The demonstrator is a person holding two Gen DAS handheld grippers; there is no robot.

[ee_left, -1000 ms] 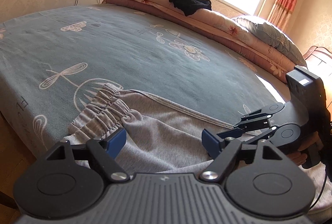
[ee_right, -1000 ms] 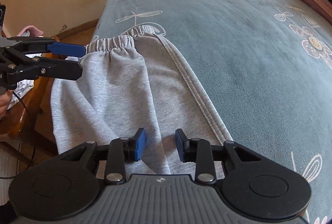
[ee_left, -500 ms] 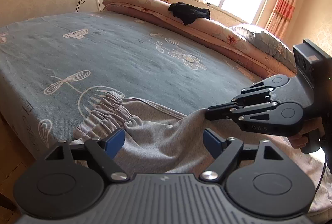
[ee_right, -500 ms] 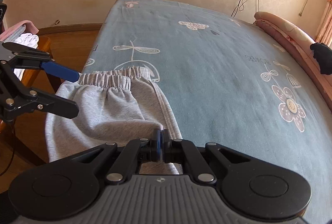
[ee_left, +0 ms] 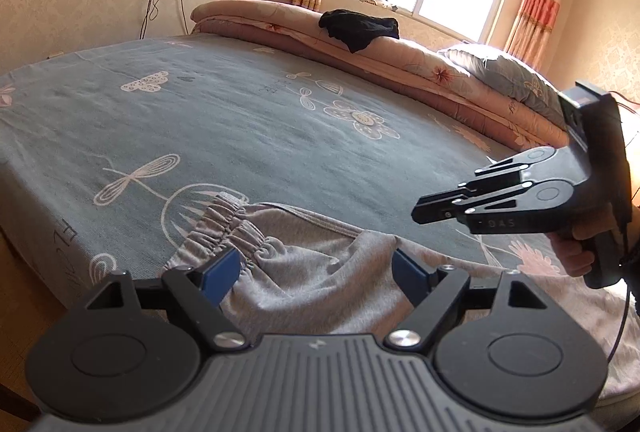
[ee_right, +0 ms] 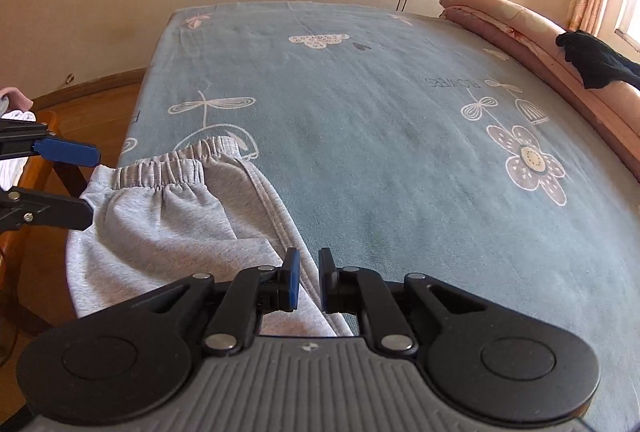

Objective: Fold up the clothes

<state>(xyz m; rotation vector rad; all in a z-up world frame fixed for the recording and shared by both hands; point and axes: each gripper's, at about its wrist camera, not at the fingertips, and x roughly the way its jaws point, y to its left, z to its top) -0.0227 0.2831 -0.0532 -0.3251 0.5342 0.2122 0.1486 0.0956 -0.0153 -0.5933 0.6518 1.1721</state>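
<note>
Left gripper (ee_left: 316, 272) is being held spread over grey trousers (ee_right: 160, 224) at bed's (ee_right: 400, 151) near edge; right gripper (ee_right: 306, 284) is being held nearly pressed together just above them.

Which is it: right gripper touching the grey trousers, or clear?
Apart. Left wrist view: bedsheet shows between the right gripper and the raised fold of the grey trousers.

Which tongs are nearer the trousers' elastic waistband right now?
Left. The left tongs sit right beside the waistband; the right tongs are further along the grey trousers.
</note>
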